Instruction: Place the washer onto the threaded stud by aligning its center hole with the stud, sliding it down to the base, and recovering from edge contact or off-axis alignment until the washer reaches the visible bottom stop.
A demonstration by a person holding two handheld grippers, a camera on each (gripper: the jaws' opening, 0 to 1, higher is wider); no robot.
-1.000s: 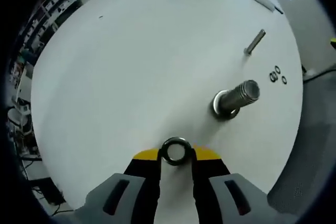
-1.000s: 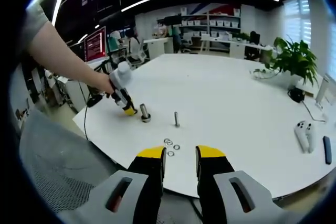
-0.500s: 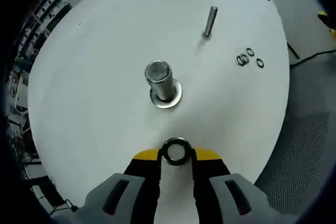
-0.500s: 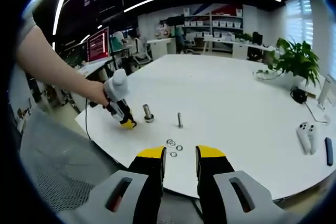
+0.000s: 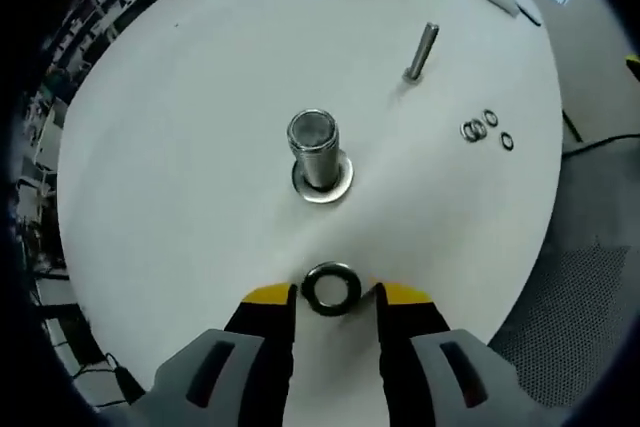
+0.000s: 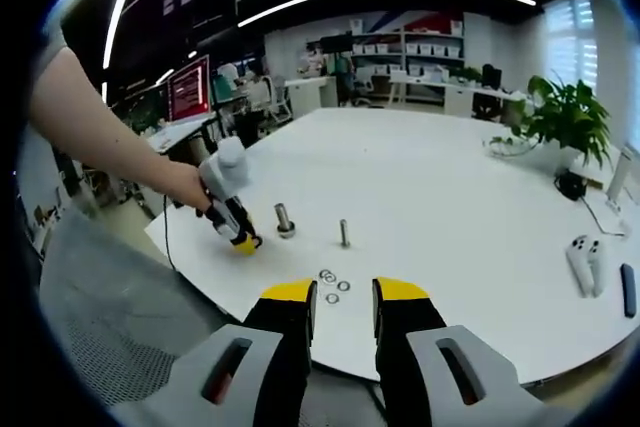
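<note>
- The washer [image 5: 331, 288] is seen between the tips of the left gripper [image 5: 333, 296], its hole facing the camera; the fingers [image 5: 268, 299] look spread slightly wider than it, so whether it is gripped cannot be told.
- It is kept short of the threaded stud [image 5: 313, 147], which stands upright on the bench [image 5: 180, 147] with a washer-like base, presumably for lining up.
- The right gripper [image 6: 341, 297] is held back, fingers apart and empty, near spare washers [image 6: 332, 280] and a thin bolt [image 6: 344, 232].

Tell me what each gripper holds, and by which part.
Nothing looks held. The washer lies between the jaws of the left gripper, but gaps show on both sides of its rim. The right gripper is open and empty.
</note>
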